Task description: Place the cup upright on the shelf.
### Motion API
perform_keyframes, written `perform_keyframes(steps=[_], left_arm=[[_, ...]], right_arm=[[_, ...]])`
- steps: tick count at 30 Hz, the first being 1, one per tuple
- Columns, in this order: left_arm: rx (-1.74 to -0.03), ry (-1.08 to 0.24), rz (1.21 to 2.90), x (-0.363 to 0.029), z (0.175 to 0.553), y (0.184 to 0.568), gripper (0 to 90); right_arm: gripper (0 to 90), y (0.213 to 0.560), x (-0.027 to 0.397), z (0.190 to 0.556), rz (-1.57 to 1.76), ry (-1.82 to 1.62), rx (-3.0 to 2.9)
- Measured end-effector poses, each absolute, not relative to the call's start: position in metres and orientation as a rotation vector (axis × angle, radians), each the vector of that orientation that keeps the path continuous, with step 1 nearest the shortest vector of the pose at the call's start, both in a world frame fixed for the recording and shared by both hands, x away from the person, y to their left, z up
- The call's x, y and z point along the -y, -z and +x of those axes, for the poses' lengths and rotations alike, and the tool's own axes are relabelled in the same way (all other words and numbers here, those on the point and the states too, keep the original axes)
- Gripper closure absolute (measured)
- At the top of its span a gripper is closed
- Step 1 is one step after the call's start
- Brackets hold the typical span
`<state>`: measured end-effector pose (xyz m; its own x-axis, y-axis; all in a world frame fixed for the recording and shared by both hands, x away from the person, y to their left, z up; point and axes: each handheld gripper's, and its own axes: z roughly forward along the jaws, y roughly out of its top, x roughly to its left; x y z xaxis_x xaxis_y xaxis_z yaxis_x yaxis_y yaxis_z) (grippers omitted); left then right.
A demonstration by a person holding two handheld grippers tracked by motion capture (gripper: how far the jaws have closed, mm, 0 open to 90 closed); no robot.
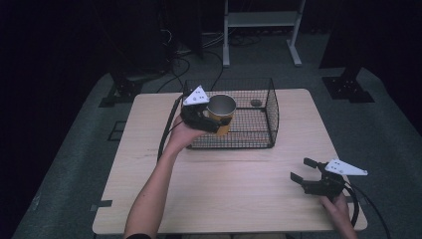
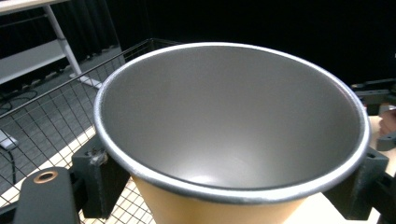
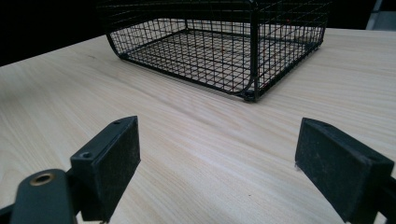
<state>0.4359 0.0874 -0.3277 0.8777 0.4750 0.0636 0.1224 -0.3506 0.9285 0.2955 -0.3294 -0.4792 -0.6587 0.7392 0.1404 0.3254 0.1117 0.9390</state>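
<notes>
A yellow cup [image 1: 221,113] with a grey inside and a metal rim hangs over the left part of the black wire basket [image 1: 268,107]. My left gripper [image 1: 215,122] is shut on the cup, its jaws pressing the cup's sides just under the rim. In the left gripper view the cup [image 2: 233,121] is upright and empty, above the basket's wire wall [image 2: 51,107]. My right gripper [image 1: 304,171] rests low at the table's front right, open, with nothing between its pads [image 3: 348,172]. Ahead of it in the right gripper view stands the basket [image 3: 219,46].
The basket stands at the back middle of the light wooden table [image 1: 234,184]. A small dark round thing [image 1: 256,103] lies on the basket's floor toward the right. A white metal frame [image 1: 261,25] and cables lie on the dark floor beyond the table.
</notes>
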Motion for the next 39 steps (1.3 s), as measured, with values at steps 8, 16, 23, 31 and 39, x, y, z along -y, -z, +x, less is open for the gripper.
perform_keyframes(steps=[8, 16, 23, 31, 39], left_arm=[[-0.455, -0.368, 1.925, -0.078, 0.453, 0.330, 14.7], [-0.448, -0.342, 1.925, -0.069, 0.468, 0.333, 14.6], [-0.451, -0.329, 1.941, -0.063, 0.479, 0.338, 14.6], [-0.464, -0.319, 1.961, -0.058, 0.492, 0.347, 14.6], [-0.471, -0.319, 1.973, -0.053, 0.503, 0.351, 14.6]], right_arm=[[13.0, 0.479, 0.330, 0.296, 1.037, -1.567, -2.035], [13.1, 0.479, 0.330, 0.296, 1.036, -1.570, -2.035], [13.1, 0.479, 0.330, 0.296, 1.036, -1.574, -2.035], [13.0, 0.479, 0.331, 0.296, 1.039, -1.580, -2.034], [13.0, 0.479, 0.331, 0.296, 1.038, -1.585, -2.034]])
